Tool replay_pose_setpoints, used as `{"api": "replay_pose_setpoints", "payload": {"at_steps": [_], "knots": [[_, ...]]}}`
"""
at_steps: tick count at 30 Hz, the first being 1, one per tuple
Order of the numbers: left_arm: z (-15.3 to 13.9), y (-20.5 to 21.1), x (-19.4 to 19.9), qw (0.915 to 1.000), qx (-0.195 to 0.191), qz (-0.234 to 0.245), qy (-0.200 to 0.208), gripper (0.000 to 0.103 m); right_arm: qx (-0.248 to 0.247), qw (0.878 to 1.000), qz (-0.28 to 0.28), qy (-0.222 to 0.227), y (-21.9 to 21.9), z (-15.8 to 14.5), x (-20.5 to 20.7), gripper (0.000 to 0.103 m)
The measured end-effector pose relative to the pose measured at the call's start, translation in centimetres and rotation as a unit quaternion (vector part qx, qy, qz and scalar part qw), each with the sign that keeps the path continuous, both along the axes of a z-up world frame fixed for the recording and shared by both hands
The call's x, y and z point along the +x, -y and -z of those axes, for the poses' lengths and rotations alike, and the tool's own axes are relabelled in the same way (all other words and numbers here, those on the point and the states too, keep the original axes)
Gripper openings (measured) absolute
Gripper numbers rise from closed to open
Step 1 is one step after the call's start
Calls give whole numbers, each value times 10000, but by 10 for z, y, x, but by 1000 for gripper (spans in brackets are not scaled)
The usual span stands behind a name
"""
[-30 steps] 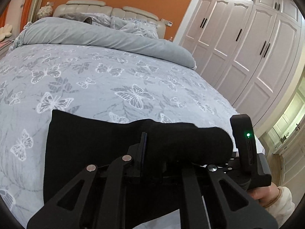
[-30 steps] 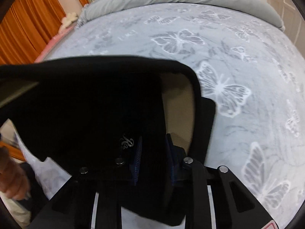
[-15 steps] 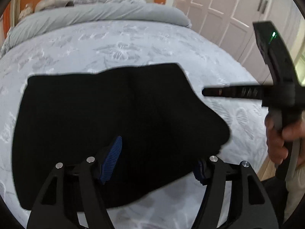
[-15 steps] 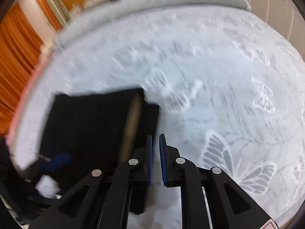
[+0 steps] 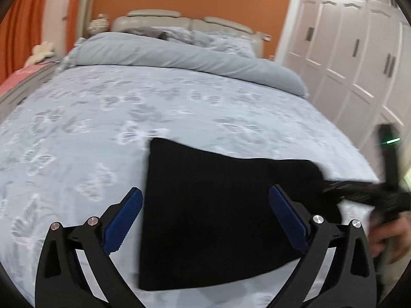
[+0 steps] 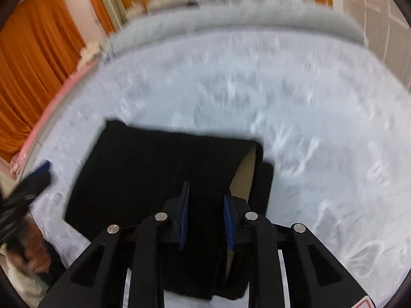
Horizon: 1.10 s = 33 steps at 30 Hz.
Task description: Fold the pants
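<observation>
A: Pants [image 5: 221, 218], one pair, folded black, lie at lower centre on the bed [image 5: 179, 102].

B: And the left claw [image 5: 205, 218]?

A: Tilted downward above them, jaws just opened wide, gripping nothing.

B: The right claw [image 6: 205, 218]?

A: Narrowly parted over the pants' right part, pressing nothing. Bedspread lies bare above and left of the pants; the bed's edge runs at right.

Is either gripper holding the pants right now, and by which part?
Nothing is held. The left gripper has just opened wide; the right gripper, jaws slightly parted, hangs above the folded black pants on the bed.
</observation>
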State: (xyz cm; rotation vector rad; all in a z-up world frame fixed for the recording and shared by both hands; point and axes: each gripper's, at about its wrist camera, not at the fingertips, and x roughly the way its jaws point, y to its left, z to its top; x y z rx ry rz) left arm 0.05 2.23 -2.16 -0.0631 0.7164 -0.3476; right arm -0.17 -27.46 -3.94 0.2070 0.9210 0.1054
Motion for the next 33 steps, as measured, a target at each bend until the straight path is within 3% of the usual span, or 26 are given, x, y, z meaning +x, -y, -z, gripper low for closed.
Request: {"api": "replay_pose_setpoints", "payload": {"at_steps": [1,4,6,7,9,11,14,15,16,17,18,20,22,24,26,28,29,30,32,33], "knots": [[2,-5,3,9999,82,-69,-36,97,-61,10000,18,45,5,-1,0,23],[16,-25,13,9982,372,-383,-263,97,-314,9963,181,-778,21,41,14,37],[28,-38,19,9967,358,-502,-537,97,-32,9973,287,-670,25,41,7,41],[32,-46,21,9960,293,-528,-659,97,-24,9978,278,-594,26,36,0,60],[43,-60,23,9941,30,-564,-929,97,-25,9984,379,-418,29,26,-17,88],[58,-70,24,9891,-326,-526,-1337,97,135,9977,316,-587,34,34,-27,88],[93,-76,29,9701,-946,-377,-2204,97,729,9904,269,-1143,36,66,-18,87],[100,-78,29,9674,-1087,-408,-2252,96,1016,9869,191,-1236,34,76,-15,64],[98,-76,28,9706,-1031,-372,-2143,90,1342,9830,127,-1248,32,82,-13,50],[93,-72,26,9734,-1019,-163,-2044,46,1335,9841,153,-1163,30,81,-13,42],[85,-69,24,9698,-1266,180,-2077,29,1236,9866,111,-1063,26,72,-14,36],[65,-74,15,9725,-1332,118,-1909,19,1310,9890,52,-687,22,42,-23,33],[35,-83,-4,9805,-1188,130,-1558,15,1480,9882,-238,-309,12,11,-40,33],[11,-97,-26,9885,-903,-8,-1216,9,1376,9896,-374,-211,5,3,-53,37],[13,-112,-42,9929,-239,-470,-1068,10,1042,9920,-237,-677,6,32,-56,46],[37,-122,-42,9872,211,-702,-1415,11,563,9897,133,-1311,12,65,-57,56],[50,-129,-41,9817,277,-810,-1699,10,877,9877,353,-1246,22,66,-62,56],[58,-138,-43,9771,36,-849,-1952,10,1017,9871,479,-1140,26,56,-65,56],[44,-141,-47,9793,-361,-802,-1825,11,549,9949,772,-358,27,14,-72,57],[33,-135,-46,9829,-298,-762,-1648,13,375,9962,779,-63,23,-2,-73,50]]}}
